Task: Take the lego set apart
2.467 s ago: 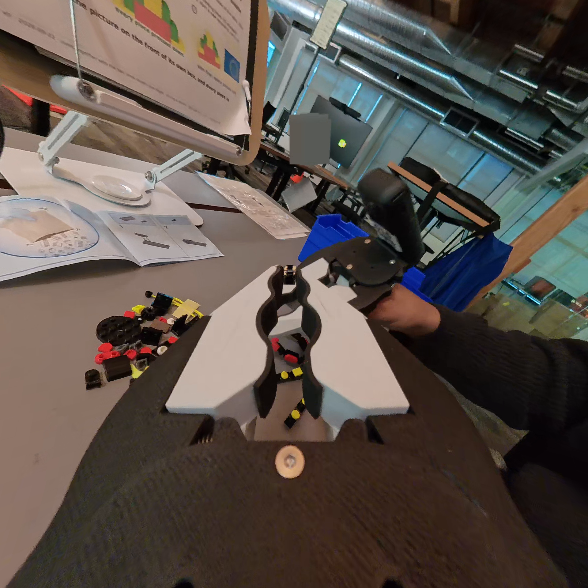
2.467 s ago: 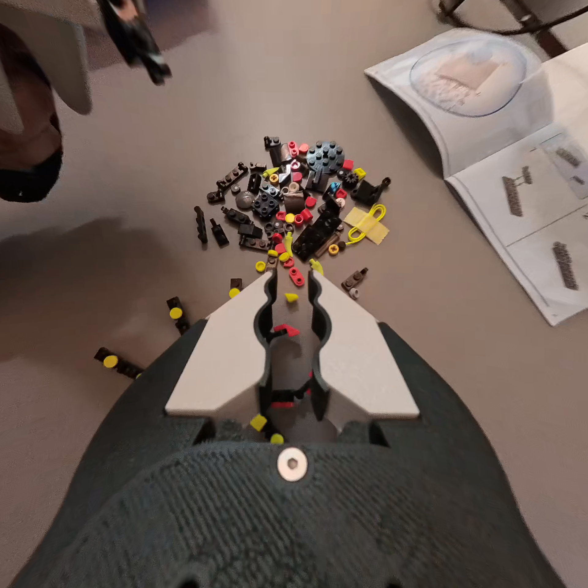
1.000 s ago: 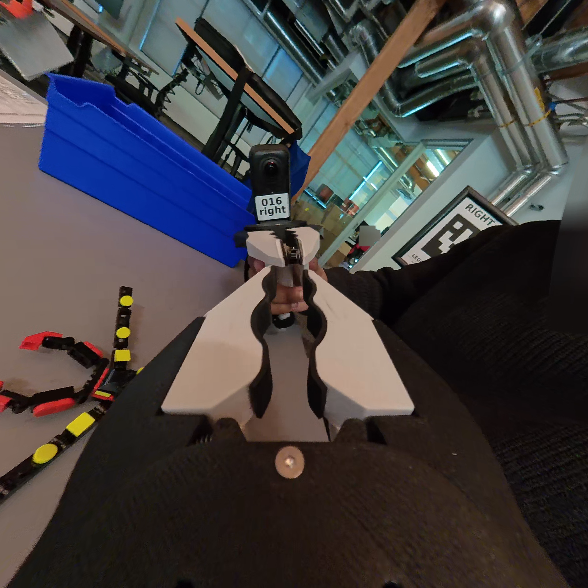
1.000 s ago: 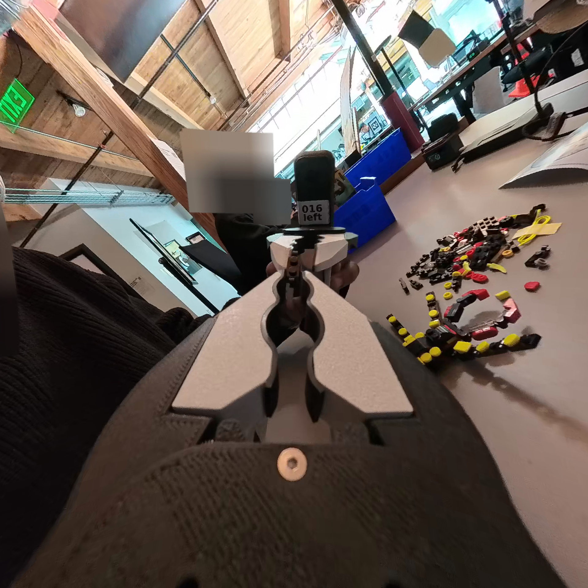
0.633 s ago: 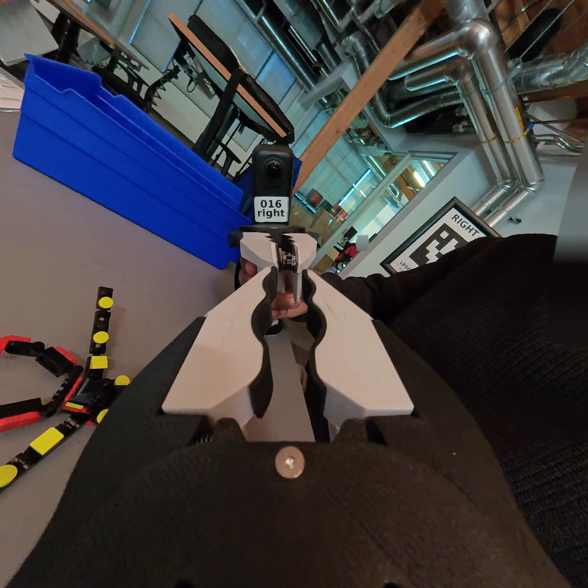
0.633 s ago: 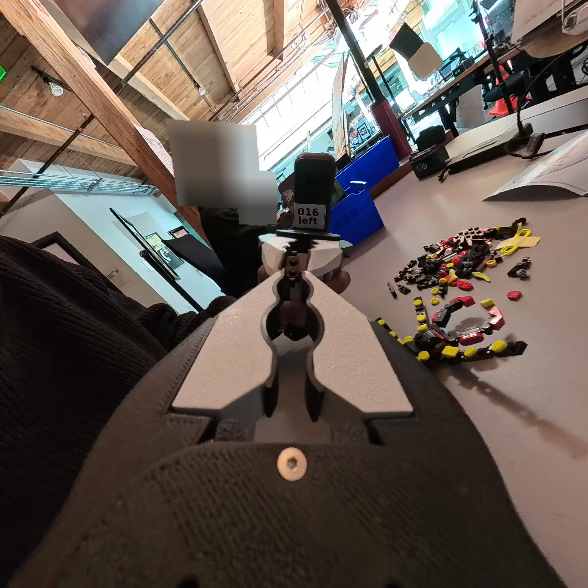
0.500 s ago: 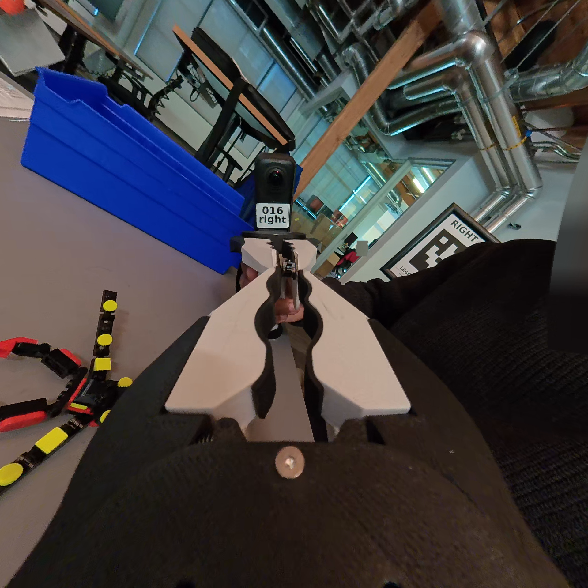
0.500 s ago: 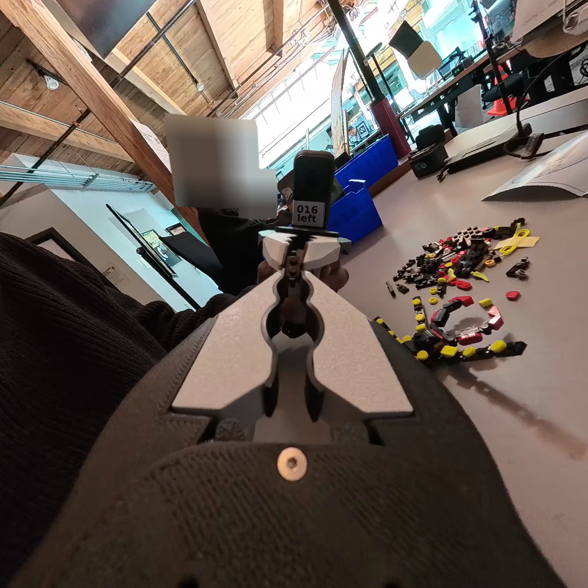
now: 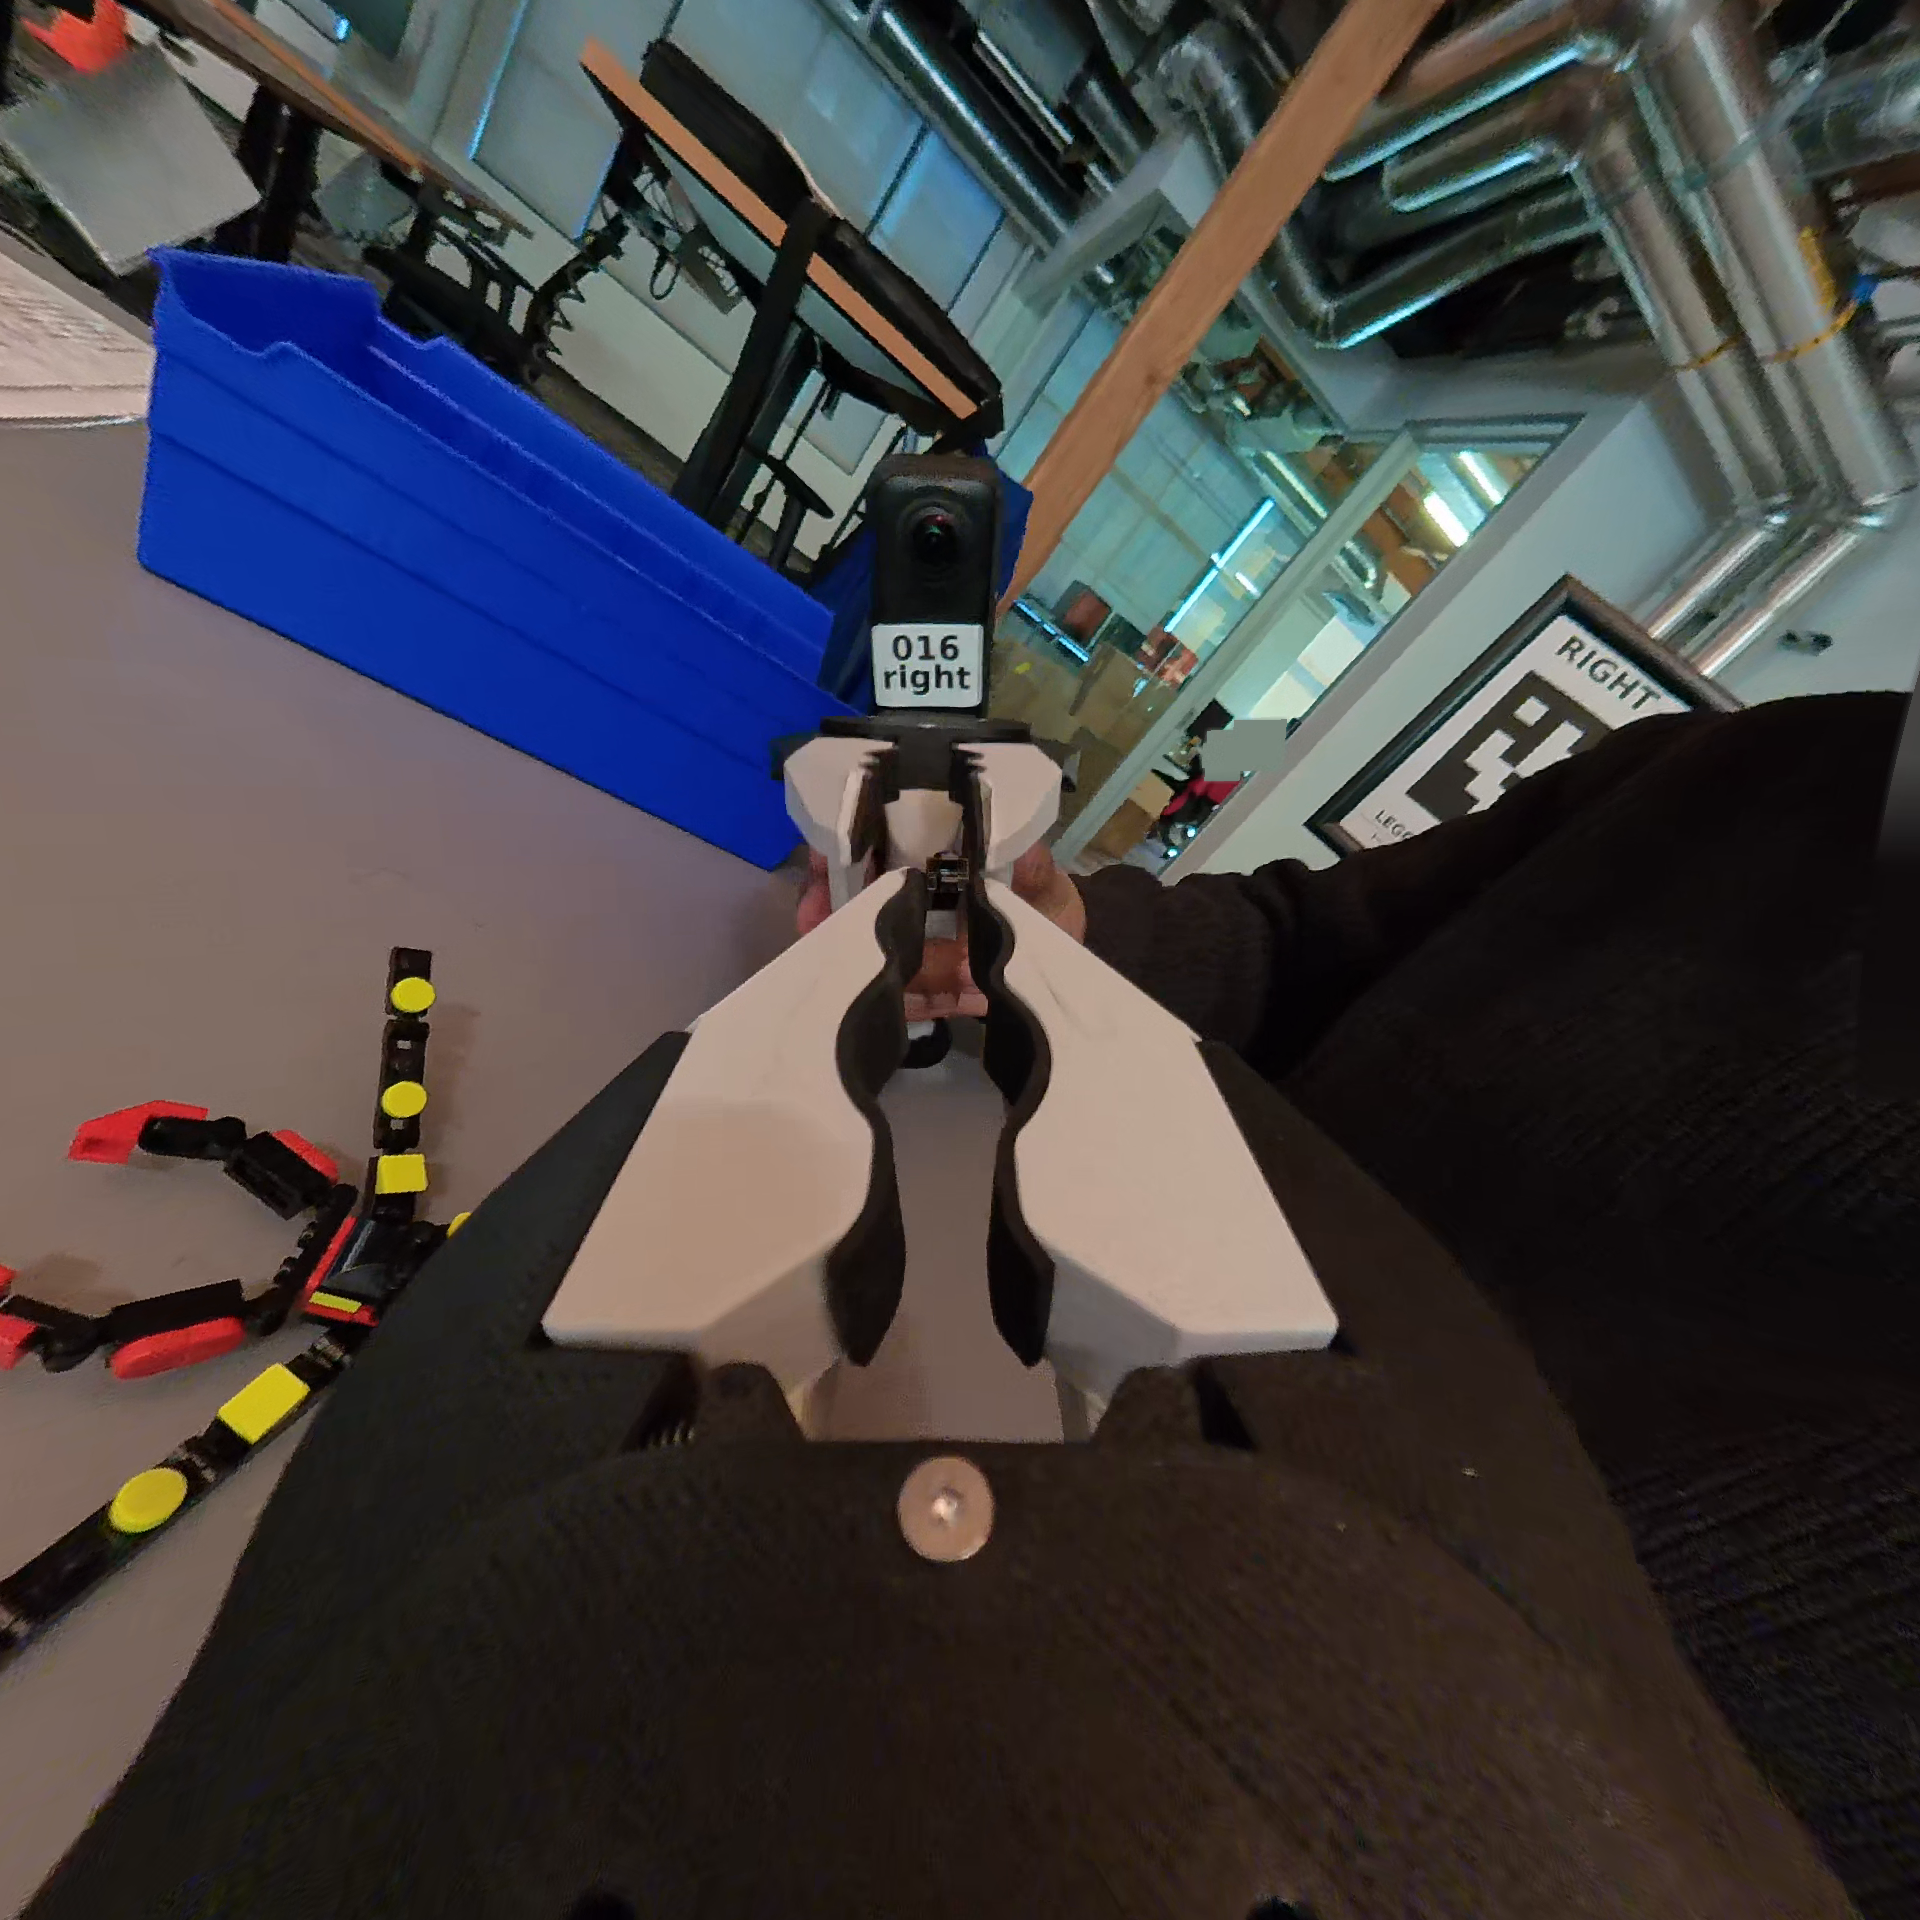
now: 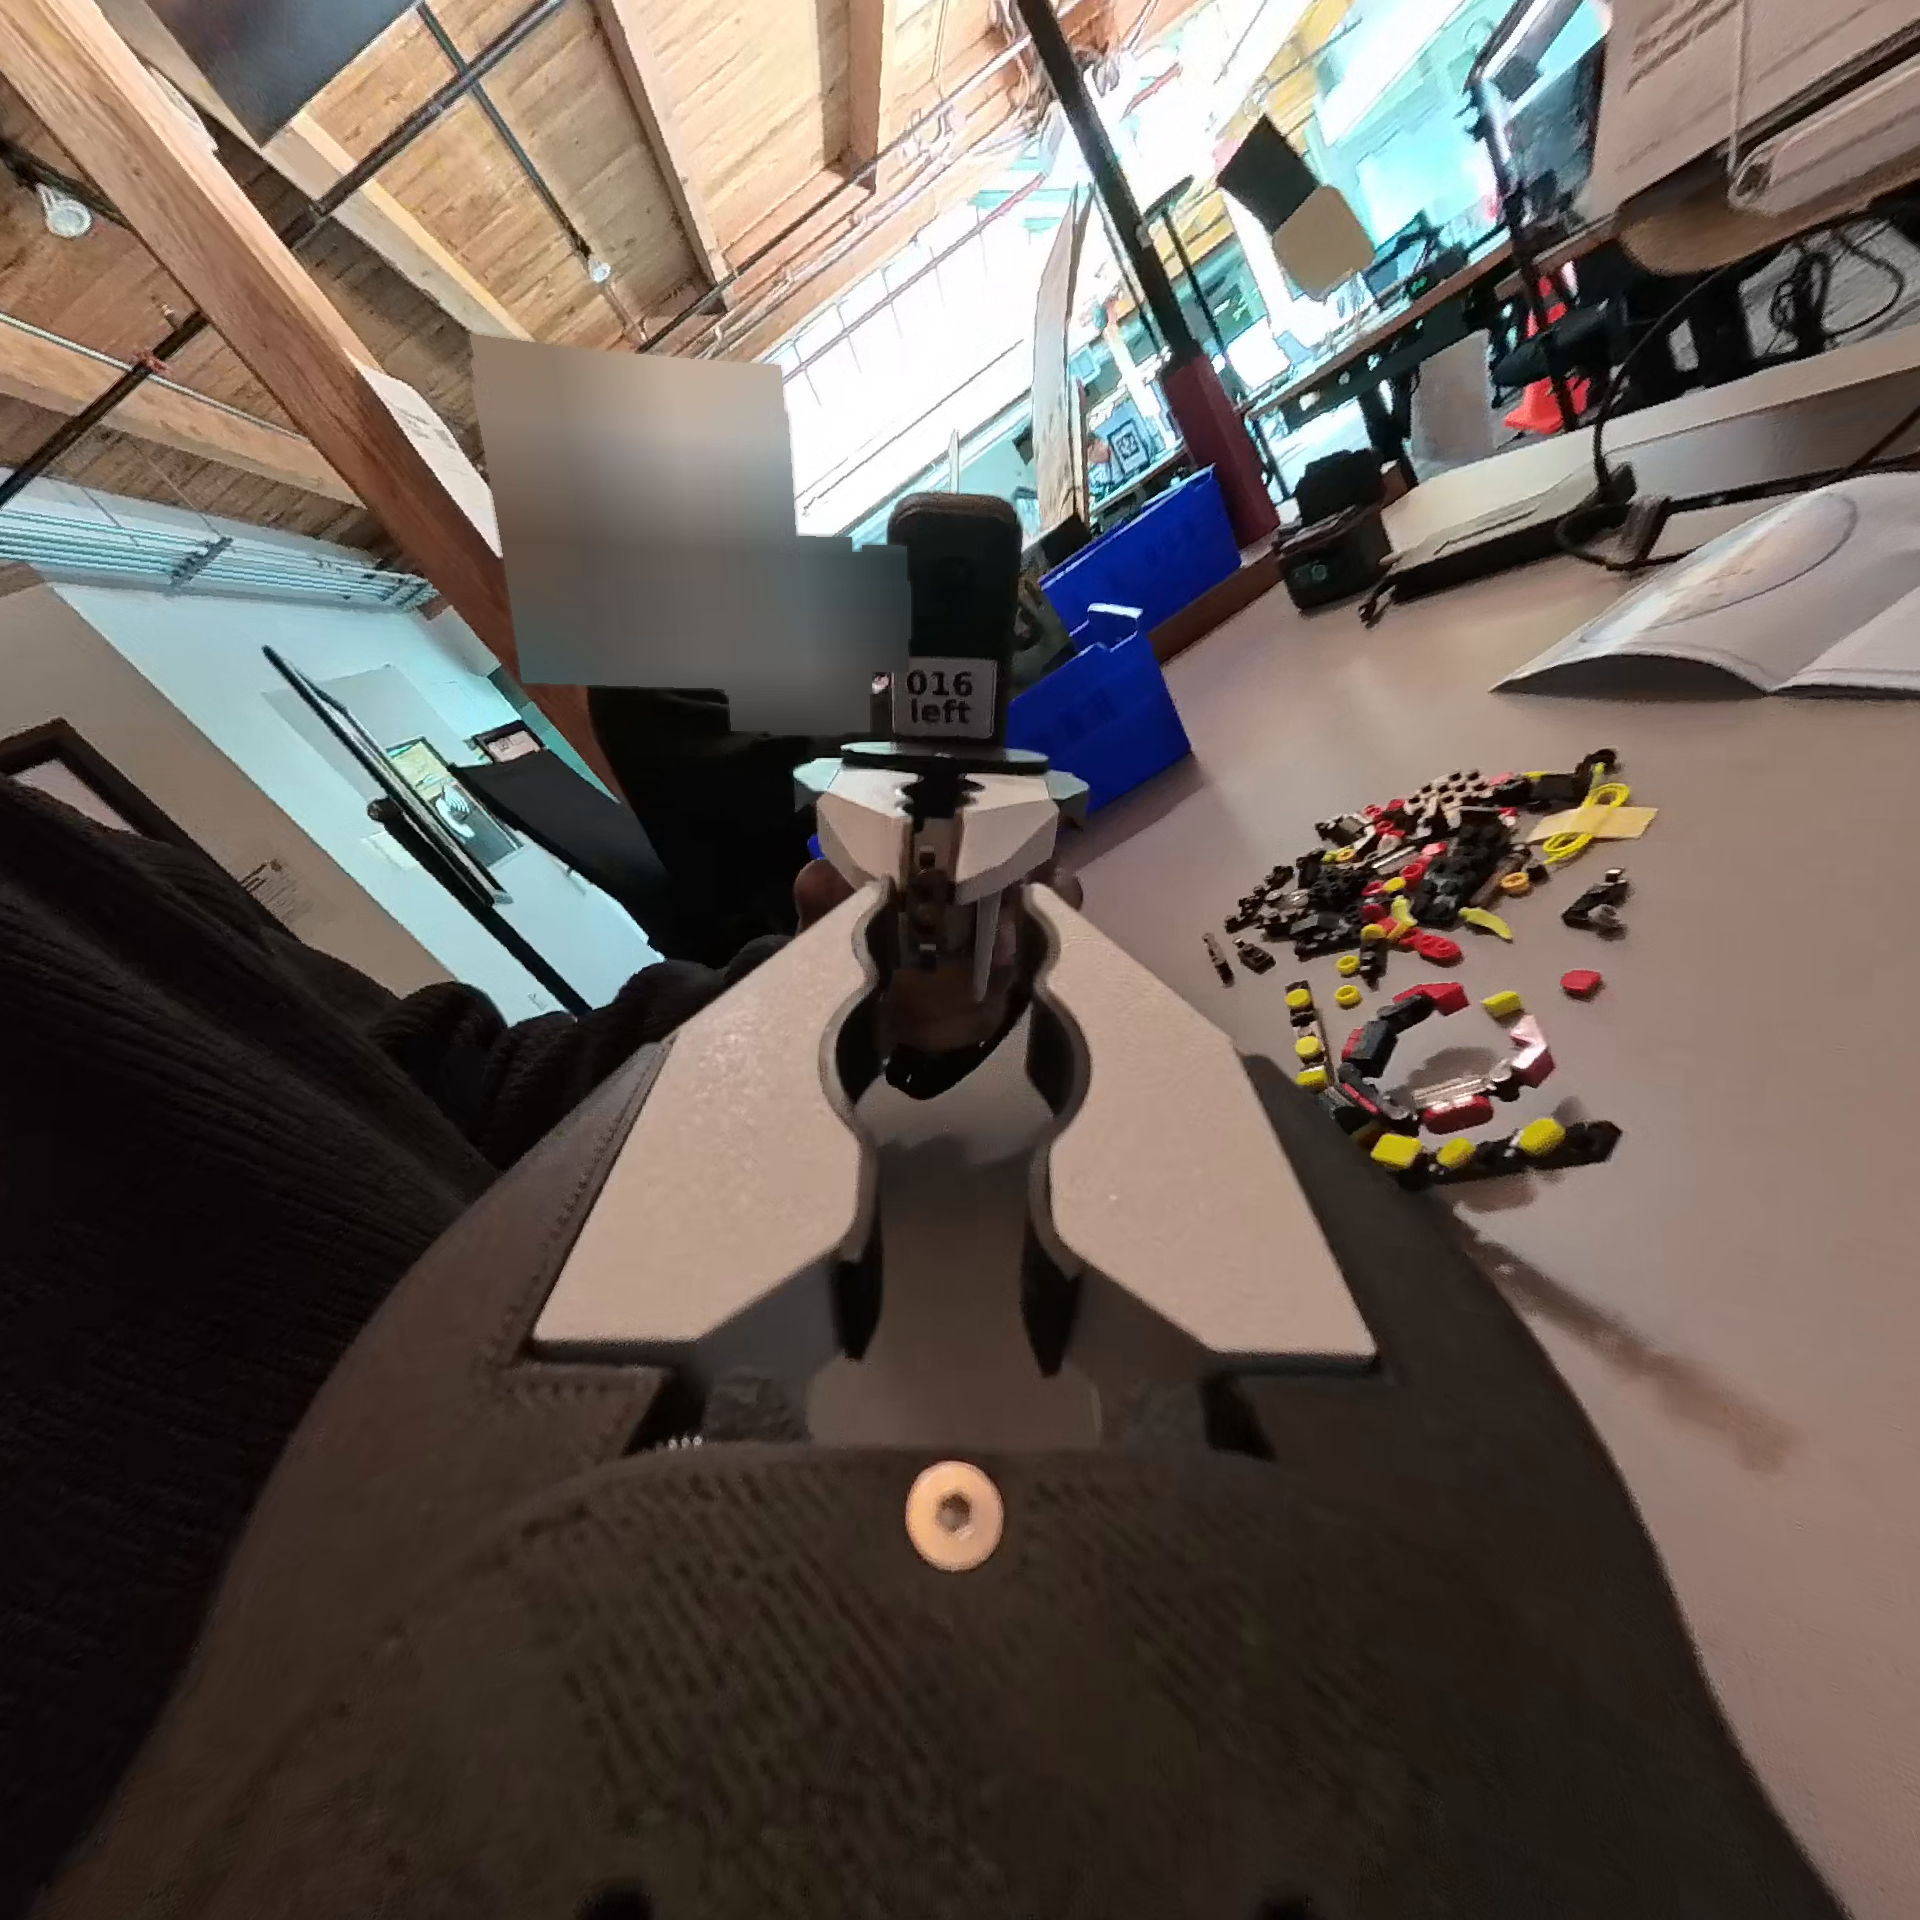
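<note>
The two grippers are raised above the grey table and point at each other, tip to tip. My left gripper (image 9: pixel 945 899) is shut on a small black lego piece (image 9: pixel 948 868); the right wrist view shows it as a thin black strip (image 10: pixel 925 904) in the left gripper (image 10: pixel 935 842). My right gripper (image 10: pixel 951 914) stands open, its tips either side of that piece; in the left wrist view (image 9: pixel 923 821) its jaws are apart. The partly built red, black and yellow lego set (image 10: pixel 1444 1081) lies on the table, also in the left wrist view (image 9: pixel 260 1247).
A pile of loose lego pieces (image 10: pixel 1434 873) lies beyond the set. An open instruction booklet (image 10: pixel 1766 623) is at the far right. Blue bins (image 9: pixel 468 540) stand on the table behind the grippers. A person's dark sleeves fill the near side. The grippers are tip to tip, or close to it.
The right gripper rose from over the loose pile to meet the left one tip to tip. Half a second ago its jaws were shut at the piece; now they stand apart.
</note>
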Motion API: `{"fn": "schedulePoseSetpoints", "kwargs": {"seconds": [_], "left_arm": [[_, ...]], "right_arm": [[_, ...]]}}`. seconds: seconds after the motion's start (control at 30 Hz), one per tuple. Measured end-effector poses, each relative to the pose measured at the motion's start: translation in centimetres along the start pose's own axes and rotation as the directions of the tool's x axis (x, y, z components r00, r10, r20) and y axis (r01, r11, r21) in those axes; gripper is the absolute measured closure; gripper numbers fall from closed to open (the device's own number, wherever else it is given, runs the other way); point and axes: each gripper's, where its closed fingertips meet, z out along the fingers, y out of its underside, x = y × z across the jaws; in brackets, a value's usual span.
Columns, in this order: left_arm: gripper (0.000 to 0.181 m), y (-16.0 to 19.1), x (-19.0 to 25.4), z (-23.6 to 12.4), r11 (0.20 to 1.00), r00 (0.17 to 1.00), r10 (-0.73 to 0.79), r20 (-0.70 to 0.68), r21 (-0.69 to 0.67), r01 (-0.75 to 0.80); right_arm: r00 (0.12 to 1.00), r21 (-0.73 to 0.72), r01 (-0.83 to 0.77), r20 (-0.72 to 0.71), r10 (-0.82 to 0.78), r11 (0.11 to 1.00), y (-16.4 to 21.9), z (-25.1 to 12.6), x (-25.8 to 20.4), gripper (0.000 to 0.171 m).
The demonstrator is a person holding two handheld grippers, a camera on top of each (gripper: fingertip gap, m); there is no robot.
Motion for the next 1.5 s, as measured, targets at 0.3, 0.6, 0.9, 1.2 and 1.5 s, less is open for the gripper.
{"fn": "schedulePoseSetpoints", "kwargs": {"seconds": [0.3,0.6,0.9,1.2,1.5], "left_arm": [[0.176,-0.3,-0.5,-0.3,1.000,0.999,-0.018,0.035,0.008,0.018],[0.176,0.0,-0.5,0.2,0.999,0.998,-0.033,0.048,-0.021,0.034],[0.176,0.2,-0.4,0.5,0.998,0.997,-0.054,0.057,-0.036,0.056],[0.176,-0.2,-0.1,0.7,0.999,0.998,-0.036,0.056,-0.010,0.037],[0.176,-0.1,-0.4,0.7,0.999,0.997,-0.037,0.071,-0.014,0.038]], "right_arm": [[1.000,0.015,0.009,-0.020,-0.009,1.000,-0.3,-0.2,0.2,0.153],[1.000,-0.021,0.020,-0.016,-0.020,1.000,0.3,0.0,0.0,0.160],[0.998,-0.076,0.055,-0.019,-0.056,0.996,0.5,-0.2,-0.3,0.164],[0.999,-0.072,0.033,-0.001,-0.033,0.997,0.2,-0.3,-0.3,0.162],[1.000,-0.086,0.026,-0.012,-0.027,0.996,0.4,-0.3,-0.2,0.164]]}}
